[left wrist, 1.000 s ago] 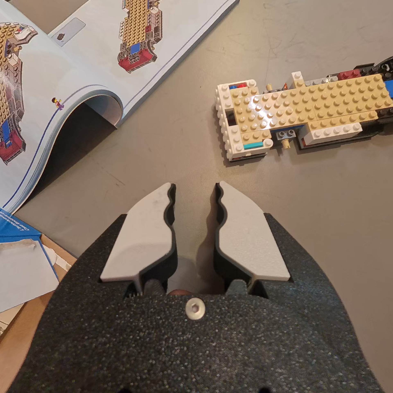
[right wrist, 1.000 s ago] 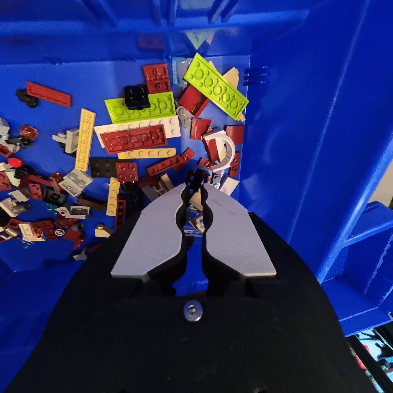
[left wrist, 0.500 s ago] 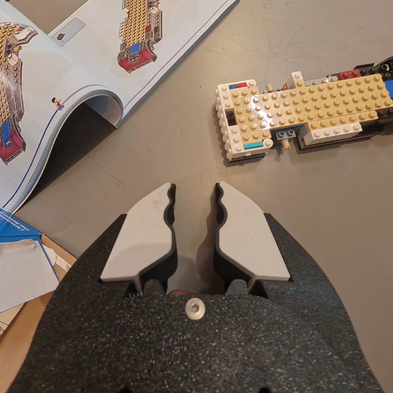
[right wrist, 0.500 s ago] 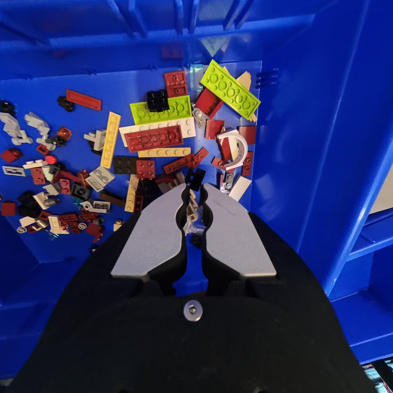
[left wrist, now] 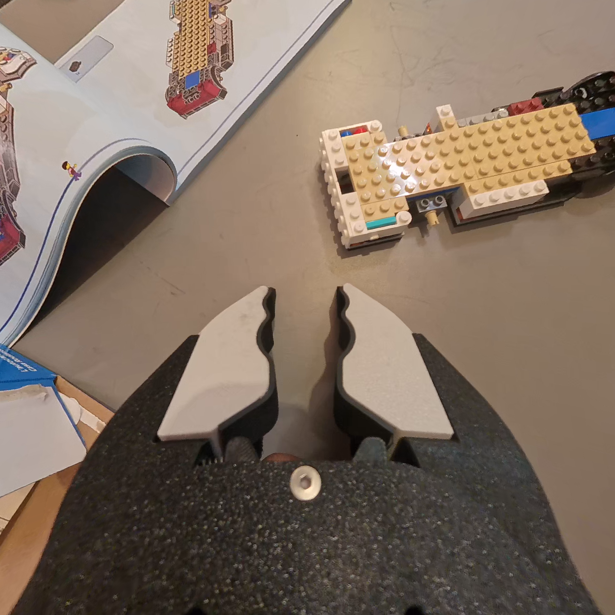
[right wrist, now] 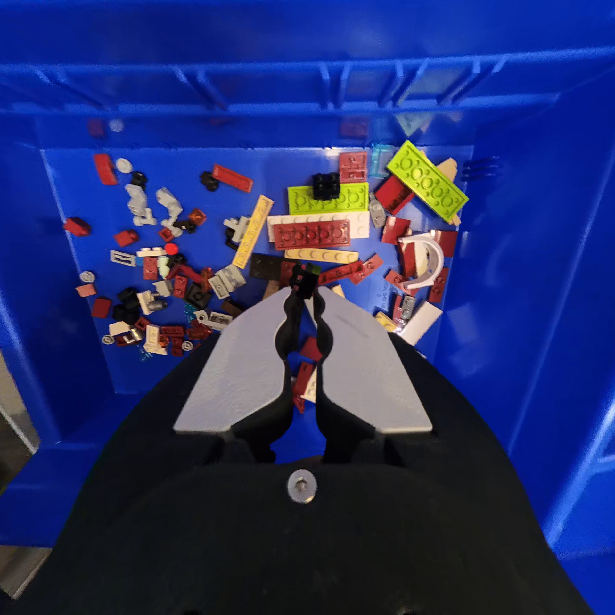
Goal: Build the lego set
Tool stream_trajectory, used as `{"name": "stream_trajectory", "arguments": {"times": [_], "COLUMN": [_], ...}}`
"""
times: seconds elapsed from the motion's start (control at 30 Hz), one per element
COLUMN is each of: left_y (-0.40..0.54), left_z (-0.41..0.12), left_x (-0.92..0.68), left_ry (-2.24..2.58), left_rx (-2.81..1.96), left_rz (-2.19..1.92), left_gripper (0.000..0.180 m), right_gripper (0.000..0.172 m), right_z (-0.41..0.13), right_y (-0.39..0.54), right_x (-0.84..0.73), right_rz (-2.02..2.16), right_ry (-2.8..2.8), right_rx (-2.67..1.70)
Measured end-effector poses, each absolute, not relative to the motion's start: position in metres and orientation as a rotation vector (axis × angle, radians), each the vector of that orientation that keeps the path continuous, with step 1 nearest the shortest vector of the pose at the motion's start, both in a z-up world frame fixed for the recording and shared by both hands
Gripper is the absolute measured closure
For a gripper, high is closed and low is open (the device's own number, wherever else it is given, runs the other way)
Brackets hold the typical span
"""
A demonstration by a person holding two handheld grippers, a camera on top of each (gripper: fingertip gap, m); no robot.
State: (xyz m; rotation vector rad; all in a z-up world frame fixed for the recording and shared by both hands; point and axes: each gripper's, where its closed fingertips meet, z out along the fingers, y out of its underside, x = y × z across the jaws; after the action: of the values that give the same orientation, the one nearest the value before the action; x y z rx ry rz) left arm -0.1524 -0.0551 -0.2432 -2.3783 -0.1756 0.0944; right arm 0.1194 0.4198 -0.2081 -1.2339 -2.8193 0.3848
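Left wrist view: nothing has changed here. My left gripper (left wrist: 306,293) hangs over the bare middle of the grey counter (left wrist: 432,332) exactly as a second ago, jaws well apart, nothing between them. The half-built brick model (left wrist: 459,166) lies toward the counter's far right edge, well apart from the fingertips; the open instruction booklet (left wrist: 100,116) fills the far left corner.

Right wrist view: this one did change. My right gripper (right wrist: 304,289) has pulled up and back from the loose bricks (right wrist: 266,249) on the blue bin (right wrist: 532,266) floor, so more of the floor shows. Its jaws are nearly closed on a small black piece (right wrist: 304,281) pinched at the very tips. I judge the pick made and the piece lifted clear of the pile, which lies mostly along the bin's far and right walls.
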Motion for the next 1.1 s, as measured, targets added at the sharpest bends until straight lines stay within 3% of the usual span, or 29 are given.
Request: {"name": "stream_trajectory", "arguments": {"times": [0.03, 1.1], "left_y": [-0.055, -0.055], "left_z": [-0.243, -0.240], "left_x": [-0.152, -0.152], "left_ry": [-0.172, -0.196], "left_rx": [-2.379, -2.354], "left_rz": [0.092, 0.038], "left_gripper": [0.144, 0.144], "right_gripper": [0.162, 0.163], "right_z": [-0.209, -0.220], "right_y": [0.418, 0.406], "right_x": [0.121, 0.112], "right_rz": [0.407, 0.206], "right_ry": [-2.836, -2.889], "right_rx": [-1.244, -1.290]}}
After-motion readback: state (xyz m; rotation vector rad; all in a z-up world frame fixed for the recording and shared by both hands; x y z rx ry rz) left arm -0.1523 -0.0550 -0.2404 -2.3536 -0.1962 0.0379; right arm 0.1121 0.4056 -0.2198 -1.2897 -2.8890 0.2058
